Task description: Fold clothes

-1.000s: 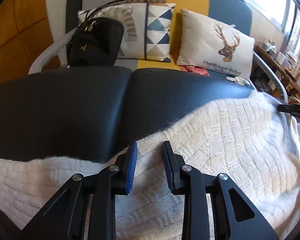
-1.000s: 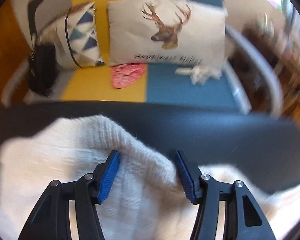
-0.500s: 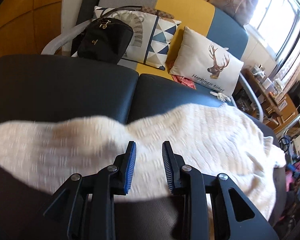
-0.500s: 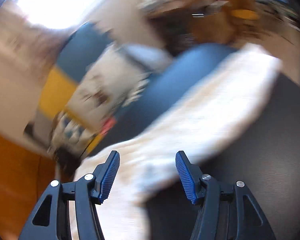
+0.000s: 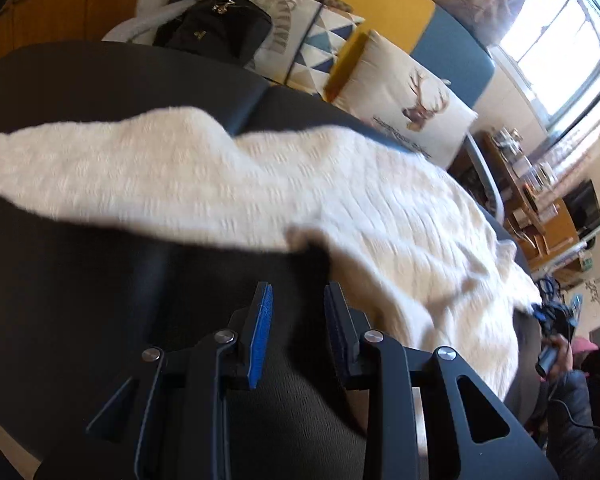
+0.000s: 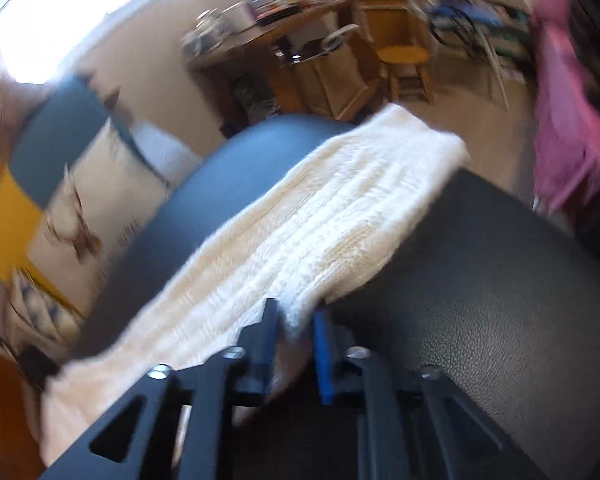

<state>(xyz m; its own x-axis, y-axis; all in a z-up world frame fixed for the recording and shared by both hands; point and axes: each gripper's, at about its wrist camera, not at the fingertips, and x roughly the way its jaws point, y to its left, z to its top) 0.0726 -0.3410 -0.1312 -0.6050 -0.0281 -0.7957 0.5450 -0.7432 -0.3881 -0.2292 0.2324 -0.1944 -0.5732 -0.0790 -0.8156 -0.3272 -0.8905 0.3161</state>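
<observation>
Worktop (image 5: 100, 280): black padded surface with a grained skin, under and ahead of both my tongs; a seam splits it into two cushions beyond my left tongs.

Sofa (image 5: 452, 36): yellow and blue panels, past the far edge of the worktop from my left tongs; blurred at the left of my right view.

Sweater (image 5: 340, 200): cream knit, lying across the worktop. From my left tongs it spreads ahead and to the right, with one long part reaching off to the left. From my right tongs a ribbed strip (image 6: 320, 216) runs ahead and up to the right, its end at the worktop's far edge.

Deer cushion (image 5: 412, 100): pale, antlered head printed on it, on the sofa ahead and right of my left tongs.

Triangle cushion (image 5: 312, 40): white with blue and grey triangles, beside the deer cushion.

Black bag (image 5: 216, 28): on the sofa ahead of my left tongs, leaning on the triangle cushion.

Pink cloth (image 6: 568, 128): blurred, far right of my right tongs; I cannot tell what it is.

Left tongs (image 5: 298, 304): blue pads apart, nothing between them, over bare worktop just short of the sweater's near edge.

Right tongs (image 6: 296, 320): pads drawn close with a fold of the sweater's near edge clamped between them.
</observation>
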